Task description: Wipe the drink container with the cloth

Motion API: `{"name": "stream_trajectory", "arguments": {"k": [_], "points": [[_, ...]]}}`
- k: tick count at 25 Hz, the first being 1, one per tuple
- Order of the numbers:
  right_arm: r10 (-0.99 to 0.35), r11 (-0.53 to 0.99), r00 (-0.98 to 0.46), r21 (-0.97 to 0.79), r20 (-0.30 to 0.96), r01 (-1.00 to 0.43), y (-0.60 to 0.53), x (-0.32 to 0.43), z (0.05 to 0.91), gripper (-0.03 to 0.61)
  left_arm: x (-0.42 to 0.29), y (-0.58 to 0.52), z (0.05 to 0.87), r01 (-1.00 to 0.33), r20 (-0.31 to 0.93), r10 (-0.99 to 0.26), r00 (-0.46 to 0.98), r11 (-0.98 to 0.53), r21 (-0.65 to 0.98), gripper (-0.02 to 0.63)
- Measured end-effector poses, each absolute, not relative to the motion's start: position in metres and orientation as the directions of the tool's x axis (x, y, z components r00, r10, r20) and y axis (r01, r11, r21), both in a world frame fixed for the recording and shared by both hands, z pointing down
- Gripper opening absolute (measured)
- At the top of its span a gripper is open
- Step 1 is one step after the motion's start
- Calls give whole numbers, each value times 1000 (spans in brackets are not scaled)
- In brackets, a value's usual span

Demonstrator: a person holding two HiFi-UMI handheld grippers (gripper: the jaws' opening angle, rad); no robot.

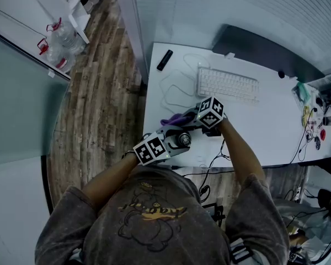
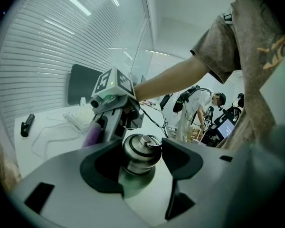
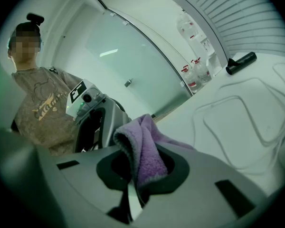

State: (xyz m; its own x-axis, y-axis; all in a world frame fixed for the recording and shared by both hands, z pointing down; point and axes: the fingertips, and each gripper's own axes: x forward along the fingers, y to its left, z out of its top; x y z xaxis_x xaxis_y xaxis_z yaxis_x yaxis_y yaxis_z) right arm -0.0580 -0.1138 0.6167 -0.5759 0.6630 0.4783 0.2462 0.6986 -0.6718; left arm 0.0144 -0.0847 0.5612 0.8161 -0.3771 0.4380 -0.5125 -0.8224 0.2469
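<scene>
A steel drink container [image 2: 140, 151] with a ringed lid sits between the jaws of my left gripper [image 2: 142, 159], and the pads press on its sides. In the head view the container [image 1: 182, 139] hangs over the white table's near edge, in front of my left gripper [image 1: 174, 141]. My right gripper [image 1: 186, 120] is shut on a purple cloth [image 3: 145, 148], which hangs folded out of its jaws. The cloth [image 1: 174, 118] is just beyond the container; I cannot tell whether they touch. Each gripper view shows the other gripper close ahead.
On the white table [image 1: 265, 131] lie a white keyboard [image 1: 227, 83], a looping white cable [image 1: 176, 90] and a black stick-like object [image 1: 164, 59]. Clutter fills the far right end. Water bottles [image 1: 58, 43] stand on the wooden floor. Another person [image 2: 194, 113] stands in the background.
</scene>
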Motion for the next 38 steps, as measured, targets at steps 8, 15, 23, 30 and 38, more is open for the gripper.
{"name": "stream_trajectory", "arguments": {"k": [8, 15, 23, 30, 38], "points": [[606, 723, -635, -665, 480, 187, -122, -43, 614, 48, 16, -85, 562, -508, 437, -372, 819, -825, 248, 265], [541, 759, -676, -637, 500, 136, -128, -32, 614, 48, 16, -85, 564, -507, 436, -373, 819, -826, 245, 265], [421, 806, -744, -590, 519, 45, -130, -14, 615, 48, 15, -84, 565, -502, 445, -366, 818, -831, 240, 265], [310, 825, -803, -564, 509, -39, -128, -2, 612, 48, 14, -85, 566, -502, 442, -366, 819, -830, 242, 265], [191, 850, -839, -513, 509, -118, -122, 5, 607, 48, 12, -83, 567, -494, 447, -355, 821, -834, 246, 265]]}}
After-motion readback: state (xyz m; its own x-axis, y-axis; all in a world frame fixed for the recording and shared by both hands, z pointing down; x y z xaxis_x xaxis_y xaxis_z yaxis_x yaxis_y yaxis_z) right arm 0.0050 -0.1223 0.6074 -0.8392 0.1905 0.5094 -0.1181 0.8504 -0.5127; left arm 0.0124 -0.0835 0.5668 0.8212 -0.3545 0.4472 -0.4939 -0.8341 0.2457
